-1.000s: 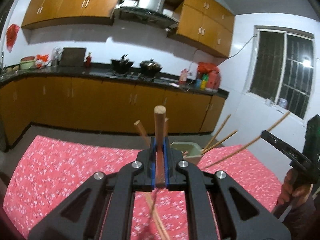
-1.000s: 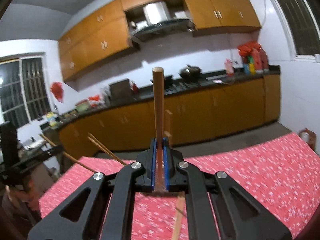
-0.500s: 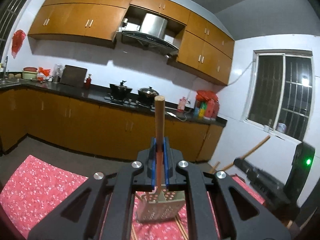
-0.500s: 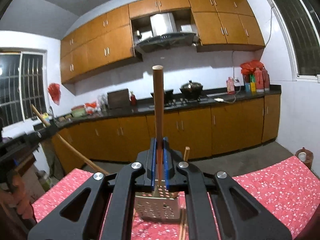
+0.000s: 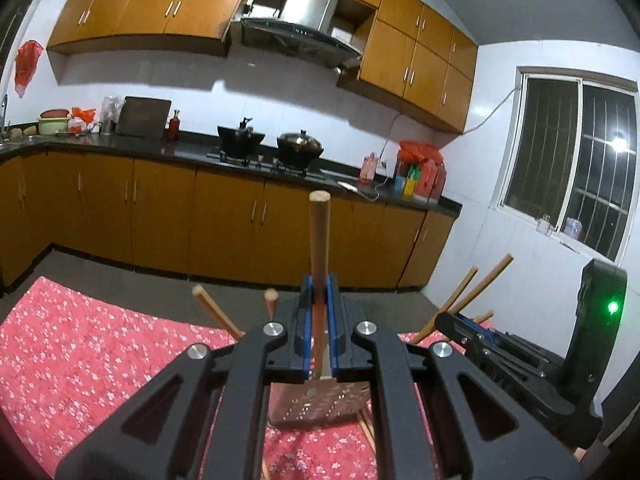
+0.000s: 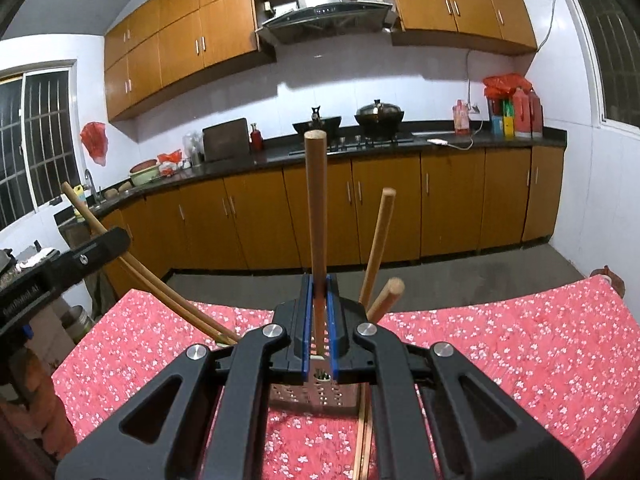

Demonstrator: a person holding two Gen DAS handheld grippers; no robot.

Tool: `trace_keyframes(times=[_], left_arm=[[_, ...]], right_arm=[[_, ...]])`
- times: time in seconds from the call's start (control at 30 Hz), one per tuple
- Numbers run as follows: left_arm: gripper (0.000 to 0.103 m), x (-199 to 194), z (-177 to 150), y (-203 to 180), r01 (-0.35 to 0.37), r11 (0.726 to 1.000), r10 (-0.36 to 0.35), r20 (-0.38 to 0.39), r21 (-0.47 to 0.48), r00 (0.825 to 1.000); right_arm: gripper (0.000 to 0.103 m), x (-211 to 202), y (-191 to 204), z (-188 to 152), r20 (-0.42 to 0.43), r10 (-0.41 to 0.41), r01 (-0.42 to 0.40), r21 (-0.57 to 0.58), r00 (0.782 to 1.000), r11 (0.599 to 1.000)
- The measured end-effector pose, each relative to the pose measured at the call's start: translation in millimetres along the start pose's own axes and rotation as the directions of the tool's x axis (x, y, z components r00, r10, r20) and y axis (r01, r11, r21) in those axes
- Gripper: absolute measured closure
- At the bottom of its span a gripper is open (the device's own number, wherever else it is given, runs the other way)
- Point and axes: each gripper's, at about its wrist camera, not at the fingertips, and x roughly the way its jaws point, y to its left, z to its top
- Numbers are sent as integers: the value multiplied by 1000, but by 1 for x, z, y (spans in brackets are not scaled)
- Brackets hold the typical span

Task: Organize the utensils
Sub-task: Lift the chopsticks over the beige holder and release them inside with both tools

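Observation:
My left gripper (image 5: 319, 292) is shut on a wooden stick (image 5: 319, 240) that stands upright between its blue pads. Below it stands a perforated metal utensil holder (image 5: 316, 408) on the red floral tablecloth (image 5: 100, 344). My right gripper (image 6: 319, 292) is shut on another upright wooden stick (image 6: 316, 208), right above the same holder (image 6: 312, 396). Other wooden handles (image 6: 378, 240) lean out of the holder. The right gripper shows at the right of the left wrist view (image 5: 472, 328); the left gripper shows at the left of the right wrist view (image 6: 92, 248).
Loose chopsticks (image 6: 362, 432) lie on the cloth beside the holder. The table's far edge (image 6: 500, 296) drops to a grey floor. Orange kitchen cabinets (image 5: 160, 216) and a dark counter with pots (image 5: 298, 146) run along the back wall.
Both grippers have come lower and tilted down toward the holder, each still gripping its stick. More handles in the holder now show beside my fingers.

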Motion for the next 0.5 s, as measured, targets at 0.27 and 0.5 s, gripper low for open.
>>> trace_keyframes(times=[0.27, 0.5], left_arm=[[93, 7, -11, 1, 9, 1000, -9, -37, -1, 999], [83, -3, -6, 5, 11, 1000, -11, -15, -18, 1000]], right_arm=[[90, -3, 2, 2, -7, 11, -11, 5, 1000, 1000], [73, -20, 3, 10, 45, 15, -16, 16, 999, 1000]])
